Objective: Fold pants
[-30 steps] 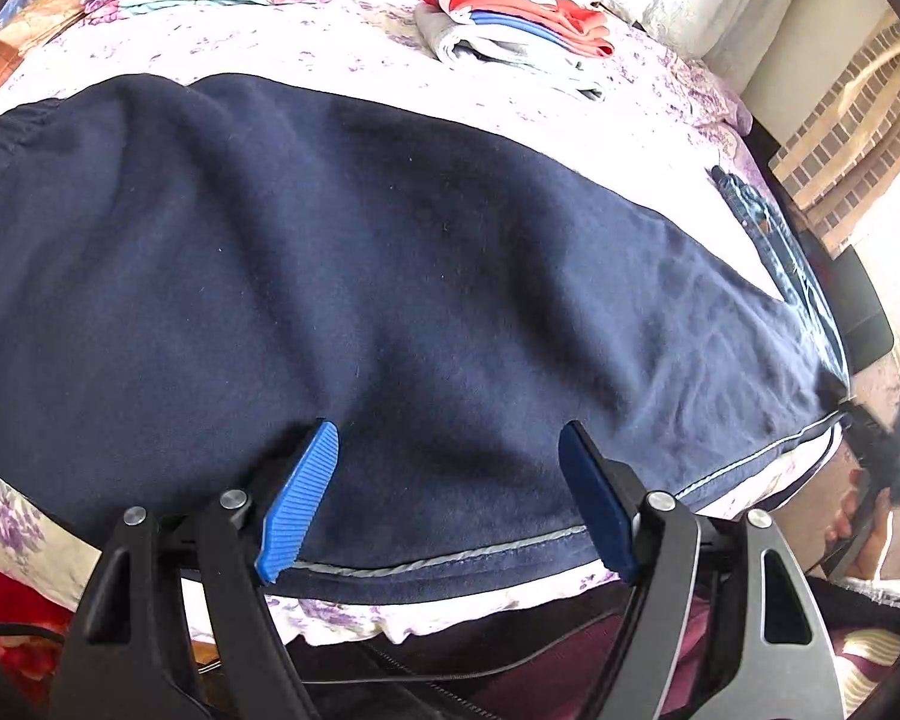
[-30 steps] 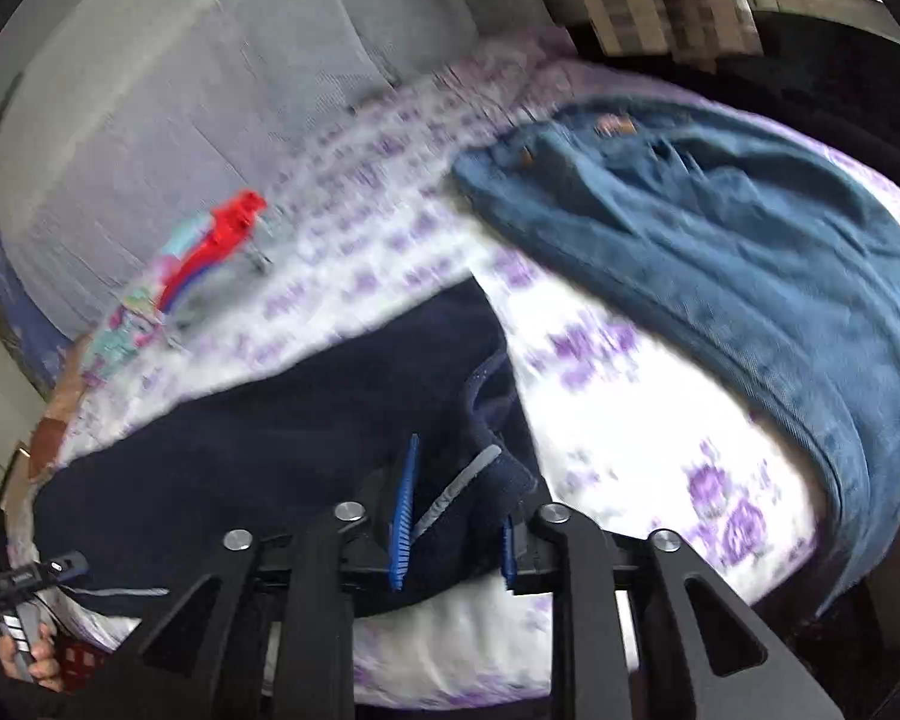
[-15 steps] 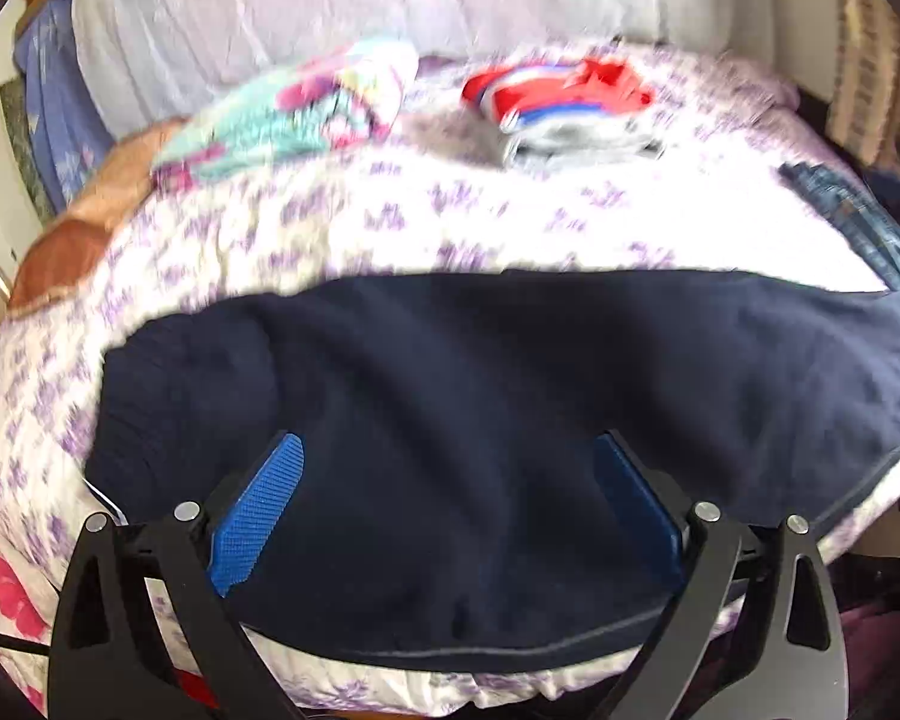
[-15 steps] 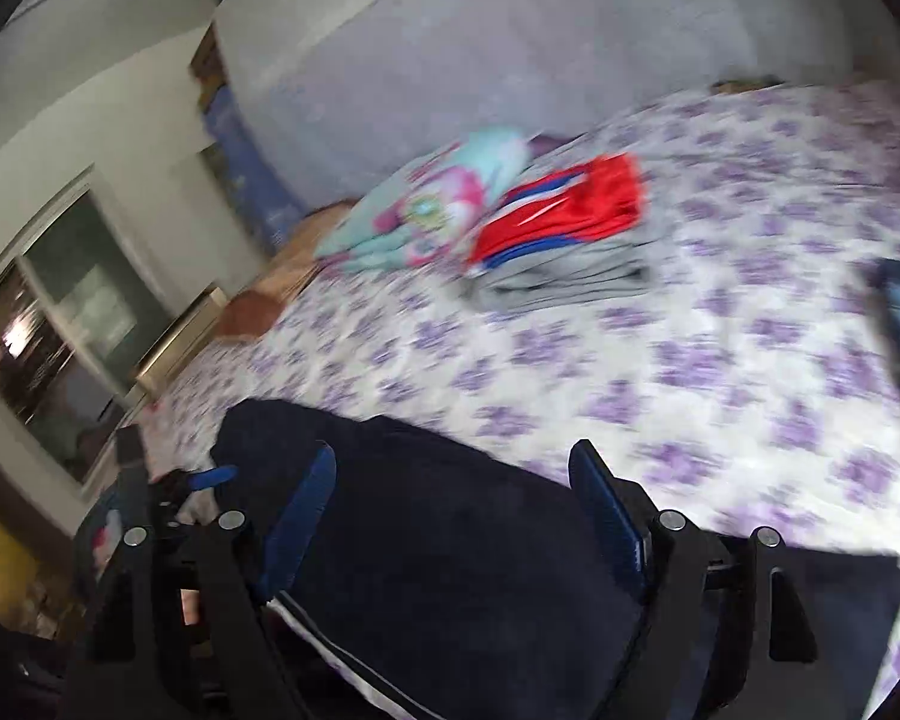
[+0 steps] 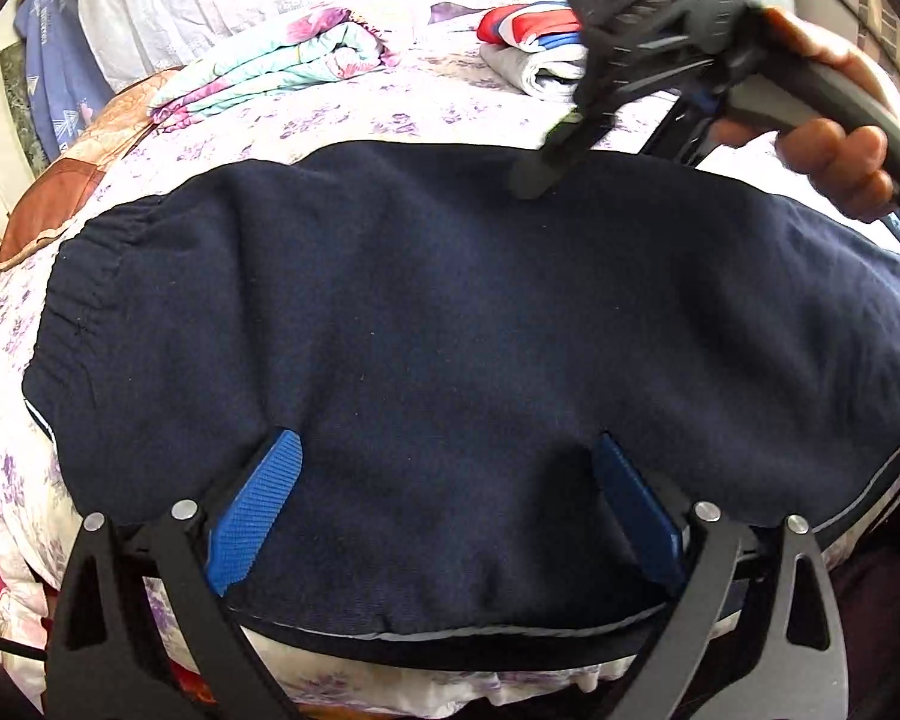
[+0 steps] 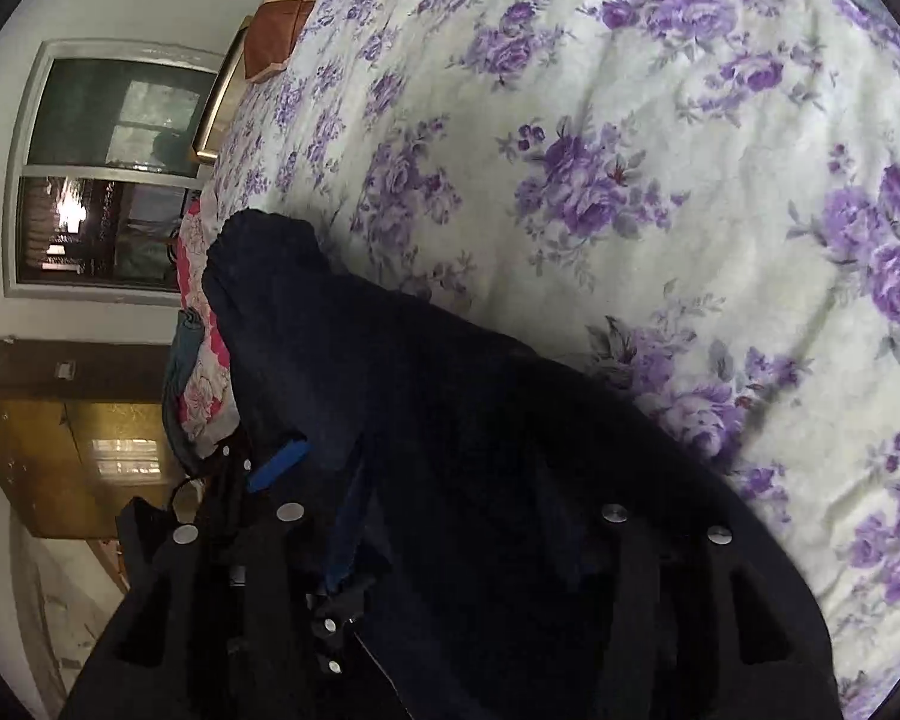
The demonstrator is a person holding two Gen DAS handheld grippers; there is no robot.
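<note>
- Now that the far end has been carried over since a second ago, the navy pants (image 5: pixel 450 330) lie doubled on the floral bed (image 6: pixel 660 150), waistband at the left and a piped hem along the near edge.
- That puts one lengthwise fold down; a further fold to shorten the bundle looks to be what is left.
- At the near edge the left hand-held gripper (image 5: pixel 444 504) points steeply down over the cloth with its blue pads spread wide and nothing pinched between them.
- At the far edge the right hand-held gripper (image 5: pixel 540 174) is tipped down with its tip at the fabric, a person's hand (image 5: pixel 834 138) round its handle.
- Its jaws have just been closing from a wider gap; its own view is too dark to say whether cloth is caught.
- Folded clothes (image 5: pixel 282 72) sit well apart, near the pillows.
</note>
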